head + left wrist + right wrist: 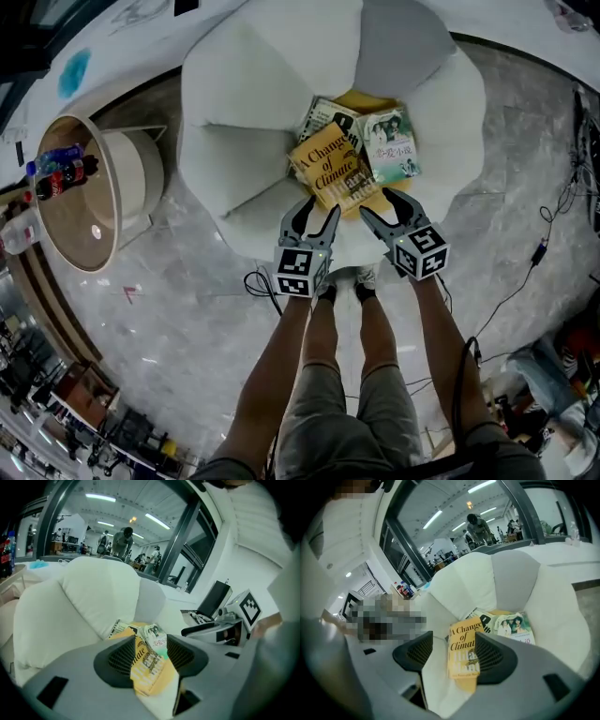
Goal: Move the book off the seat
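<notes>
Long white ceiling strip lamps give bright, even light; edges bend and darken; the yellow paperback book looks blurred in the left gripper view.

Through my right gripper I saw its dark ribbed jaws standing apart. The yellow paperback book lay framed between them, neither pad on it, flat on the white cushioned armchair. At two o'clock from it lay a pale green photo-cover book.
</notes>
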`<state>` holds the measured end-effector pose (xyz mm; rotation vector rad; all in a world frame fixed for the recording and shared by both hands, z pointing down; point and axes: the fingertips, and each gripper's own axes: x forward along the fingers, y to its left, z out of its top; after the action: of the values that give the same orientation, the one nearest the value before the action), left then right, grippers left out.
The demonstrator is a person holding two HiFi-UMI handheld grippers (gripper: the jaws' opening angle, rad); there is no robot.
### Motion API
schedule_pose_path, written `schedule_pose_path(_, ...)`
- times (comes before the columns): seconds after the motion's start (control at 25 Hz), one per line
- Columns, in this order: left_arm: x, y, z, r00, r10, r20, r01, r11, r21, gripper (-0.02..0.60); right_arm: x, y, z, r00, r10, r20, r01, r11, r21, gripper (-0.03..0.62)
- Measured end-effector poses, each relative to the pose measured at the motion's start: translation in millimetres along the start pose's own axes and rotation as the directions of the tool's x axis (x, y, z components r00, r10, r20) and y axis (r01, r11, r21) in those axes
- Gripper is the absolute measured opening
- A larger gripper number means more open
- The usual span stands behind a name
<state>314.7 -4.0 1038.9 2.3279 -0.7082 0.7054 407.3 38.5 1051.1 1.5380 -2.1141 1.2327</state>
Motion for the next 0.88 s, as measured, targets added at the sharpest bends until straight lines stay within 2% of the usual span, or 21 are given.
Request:
schedule_pose_path(0.24, 9, 0, -15, 1.0, -0.014, -0.024, 0.013, 0.999, -0.033, 0.216, 11, 8, -17, 0.999, 0.008, -0.05, -0.009, 1.0, -0.018, 0.272)
schedule_pose_path(0.36, 20, 4, -38, 0.998, -0.022, -0.059, 0.017, 0.997, -0.077, 0.216, 24, -3, -31, 0.997, -0.007, -0.079, 0.006, 1.0, -0.01, 0.272)
schedule_pose_path(0.52, 40, 18, -67, 0.995, -0.014, -0.098, 0.005, 0.996, -0.092, 0.216, 45, -23, -47, 0.995, -0.026, -0.093, 0.024, 0.999, -0.022, 0.272)
schedule_pose_path(0.64, 54, 36, -93, 0.992, 0.011, -0.127, -0.031, 0.988, -0.154, 0.216, 60, -36, -61, 0.994, -0.039, -0.102, 0.033, 0.998, -0.055, 0.272)
schedule_pose_path(0.76, 64, 55, -119, 0.989, 0.03, -0.146, -0.065, 0.969, -0.239, 0.218, 77, -52, -74, 0.991, -0.066, -0.119, 0.053, 0.993, -0.109, 0.272)
schedule_pose_path(0.88, 70, 60, -138, 0.987, 0.013, -0.161, -0.058, 0.96, -0.274, 0.218, 94, -66, -84, 0.989, -0.07, -0.131, 0.05, 0.987, -0.153, 0.278)
